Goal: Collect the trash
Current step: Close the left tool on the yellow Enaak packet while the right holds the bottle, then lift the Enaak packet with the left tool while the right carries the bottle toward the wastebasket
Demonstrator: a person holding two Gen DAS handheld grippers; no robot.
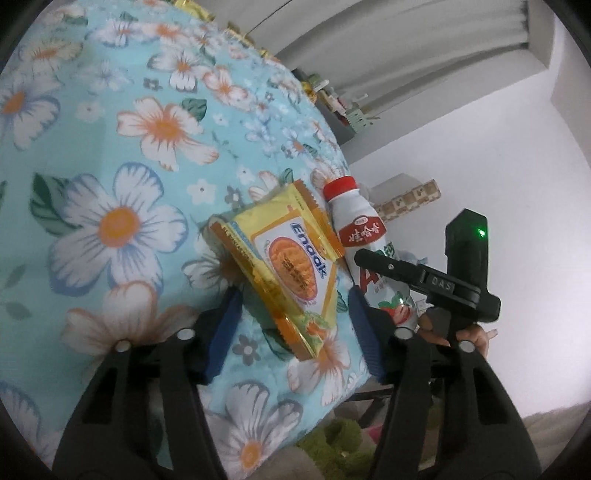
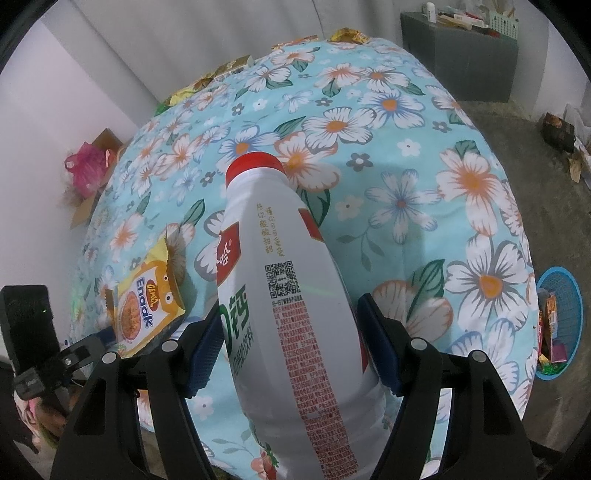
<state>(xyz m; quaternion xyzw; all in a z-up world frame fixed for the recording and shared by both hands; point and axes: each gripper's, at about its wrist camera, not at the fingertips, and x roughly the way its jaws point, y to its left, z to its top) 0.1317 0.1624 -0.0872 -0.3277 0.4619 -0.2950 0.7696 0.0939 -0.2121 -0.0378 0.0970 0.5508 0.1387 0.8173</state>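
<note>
Closest to the right wrist camera, the white drink bottle [image 2: 291, 317] sits between the fingers of the right gripper [image 2: 291, 347], its base toward the camera and its red cap [image 2: 255, 164] pointing away over the flowered bedspread [image 2: 406, 177]; the blue pads [image 2: 205, 350] stand at the bottle's flanks, but whether they actually press it cannot be told, since a slim gap seems to show on the right side. The bottle looks like stiff, smooth plastic, probably light if empty and apt to slip, so the wide labelled body is the sensible place to squeeze, not the tapering neck. Just left of the bottle, the yellow Enaak snack packet [image 1: 291, 269] lies flat on the bedspread near its edge, and the left gripper [image 1: 295, 325] hovers over the packet's near end with fingers spread wide, holding nothing. The packet is thin, crinkly film, weightless and floppy; it should be pinched across a sealed edge or the near corner, since a flat approach may only slide it on the cloth. Right of the bottle and down on the floor, a blue basket [image 2: 570, 295] already holds coloured wrappers. Beyond the bottle, more golden wrappers [image 2: 347, 35] lie along the far edge of the bedspread.
</note>
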